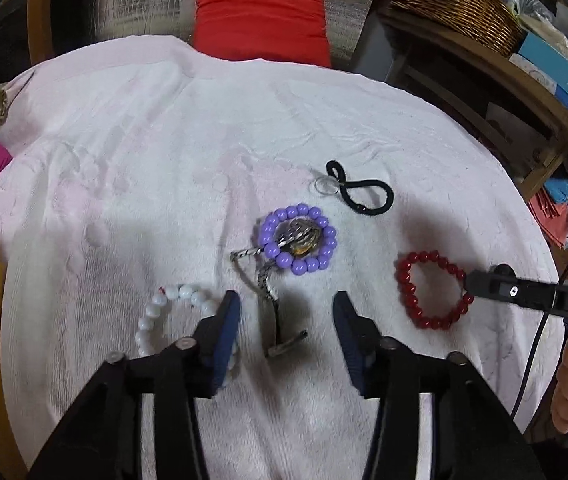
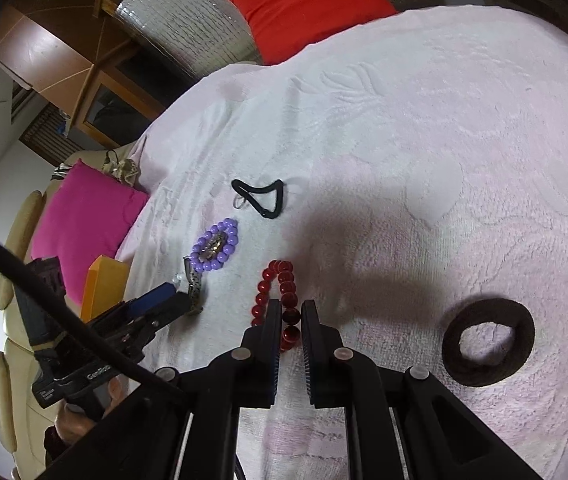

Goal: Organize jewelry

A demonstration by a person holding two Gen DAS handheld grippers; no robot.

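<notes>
A red bead bracelet (image 1: 430, 292) lies on the white towel (image 1: 164, 140). My right gripper (image 2: 292, 312) is shut on its near beads (image 2: 290, 316); its tip (image 1: 480, 282) touches the bracelet's right side in the left wrist view. My left gripper (image 1: 286, 308) is open above a metal watch band (image 1: 270, 304). The watch face sits inside a purple bead bracelet (image 1: 298, 240). A white bead bracelet (image 1: 164, 312) lies by the left finger. A black hair tie (image 1: 358, 192) with a clear ring lies farther back.
A brown scrunchie (image 2: 488, 340) lies right of my right gripper. A red cushion (image 1: 262, 16) sits behind the towel, a pink cushion (image 2: 84, 216) and an orange box (image 2: 106, 284) to the left. A wicker basket (image 1: 456, 0) stands on a wooden shelf.
</notes>
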